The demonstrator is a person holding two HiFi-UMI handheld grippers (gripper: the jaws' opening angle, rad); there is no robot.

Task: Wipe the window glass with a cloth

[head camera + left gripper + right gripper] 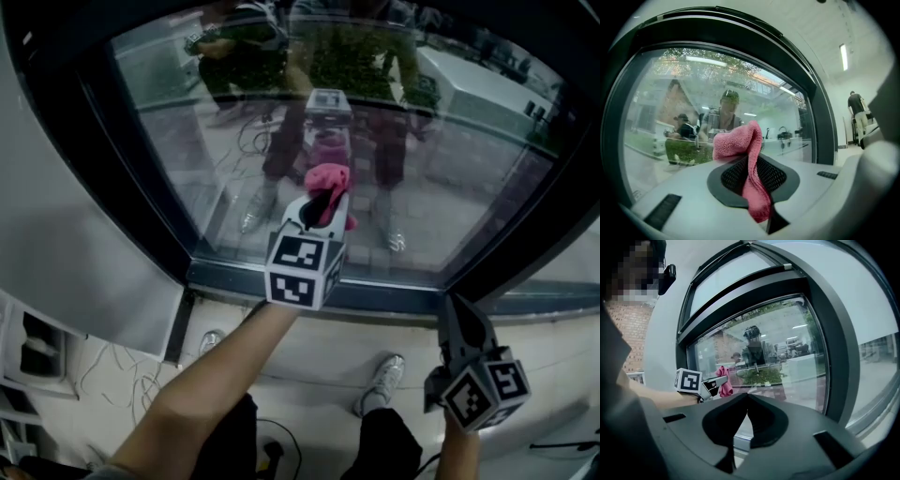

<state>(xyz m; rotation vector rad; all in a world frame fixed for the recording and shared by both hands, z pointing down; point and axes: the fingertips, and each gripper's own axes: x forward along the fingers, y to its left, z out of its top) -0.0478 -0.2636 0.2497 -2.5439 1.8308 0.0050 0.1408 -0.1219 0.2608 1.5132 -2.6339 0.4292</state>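
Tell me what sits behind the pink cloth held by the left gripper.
Behind the pink cloth is the window glass, showing reflections of people. The patch directly behind it is covered; whether they touch is unclear.

No letters, numerals, brand names or signs are showing legibly in any of the 3 views. The only printed marks are black-and-white square coded patterns, which are sitting on the white cube (pixel 302 272) of the left gripper (pixel 323 202) and on the white cube (pixel 487 389) of the right gripper (pixel 457 314). They are carrying no readable characters.
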